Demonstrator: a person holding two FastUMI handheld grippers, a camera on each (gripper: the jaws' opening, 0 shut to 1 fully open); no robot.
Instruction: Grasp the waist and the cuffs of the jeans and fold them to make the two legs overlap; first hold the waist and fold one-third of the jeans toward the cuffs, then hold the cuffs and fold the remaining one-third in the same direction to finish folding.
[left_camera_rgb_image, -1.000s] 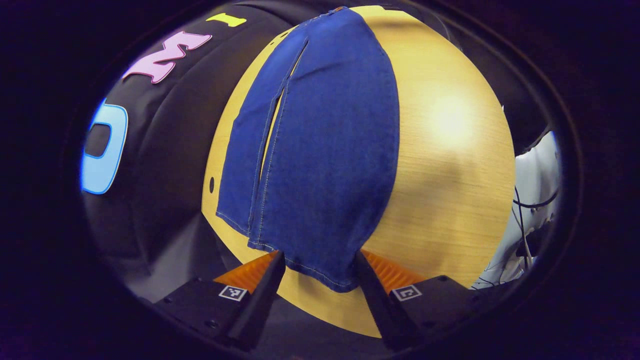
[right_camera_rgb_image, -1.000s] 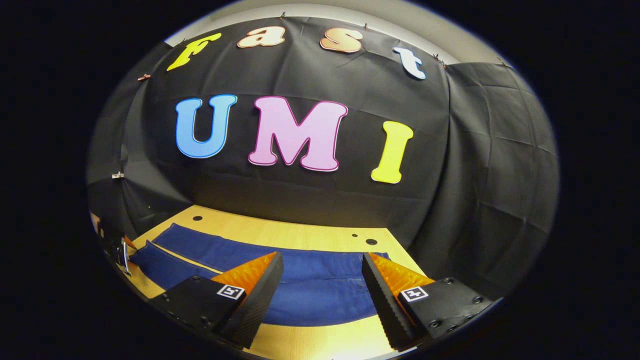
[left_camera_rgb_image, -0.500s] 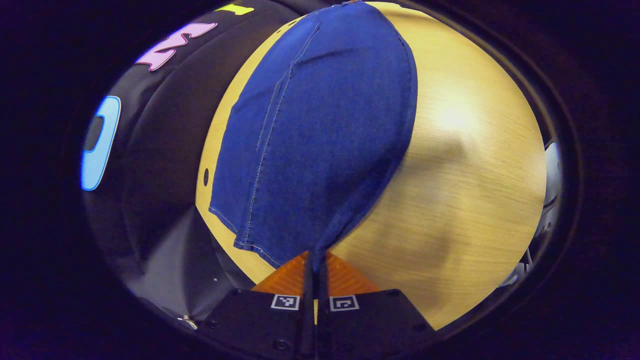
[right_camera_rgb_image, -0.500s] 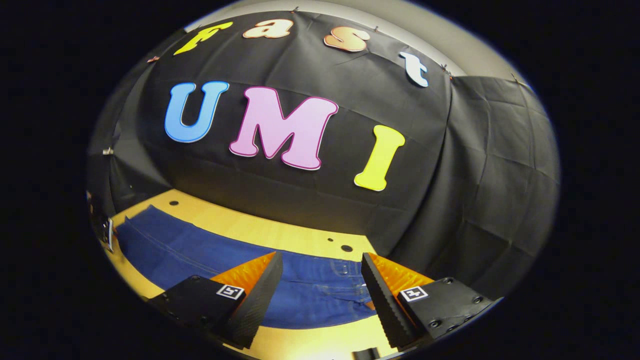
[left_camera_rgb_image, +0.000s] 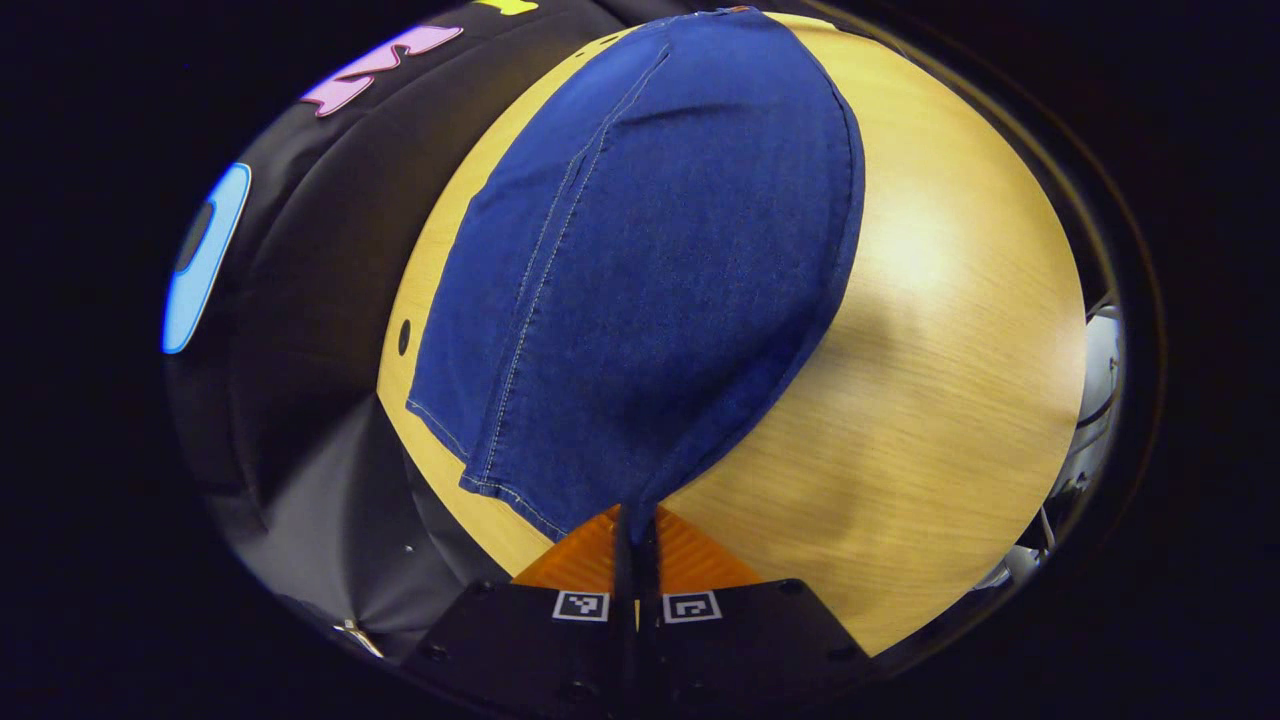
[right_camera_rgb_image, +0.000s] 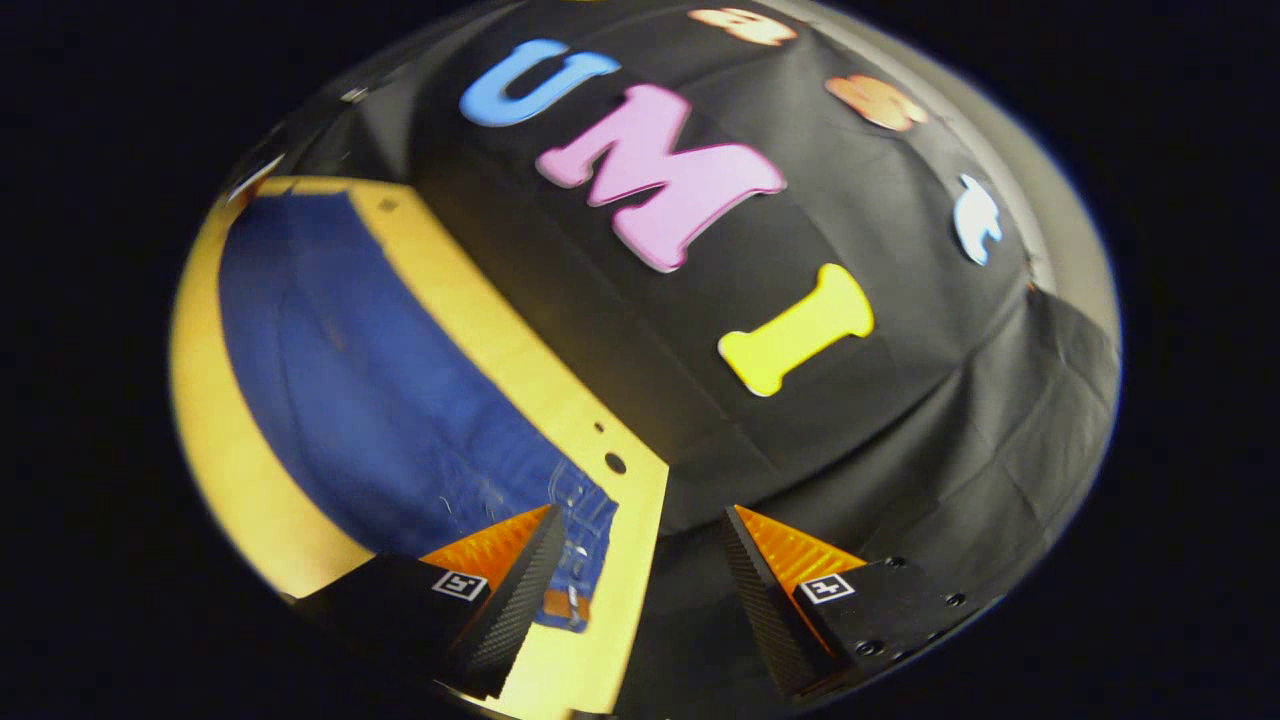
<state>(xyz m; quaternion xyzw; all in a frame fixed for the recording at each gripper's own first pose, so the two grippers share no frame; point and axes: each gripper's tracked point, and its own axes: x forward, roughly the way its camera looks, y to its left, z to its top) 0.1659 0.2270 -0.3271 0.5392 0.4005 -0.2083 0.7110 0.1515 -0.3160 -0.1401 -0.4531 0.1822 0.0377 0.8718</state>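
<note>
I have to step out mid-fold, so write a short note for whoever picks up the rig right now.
Left hand-held gripper: shut on the cuff end of the jeans.
Right hand-held gripper: open, holding nothing, at the waist end by the table edge.
Jeans lie along the table, one leg over the other.
Done: legs overlapped.
Left: grasp the waist, fold a third toward the cuffs, then fold the cuff third over.
</note>
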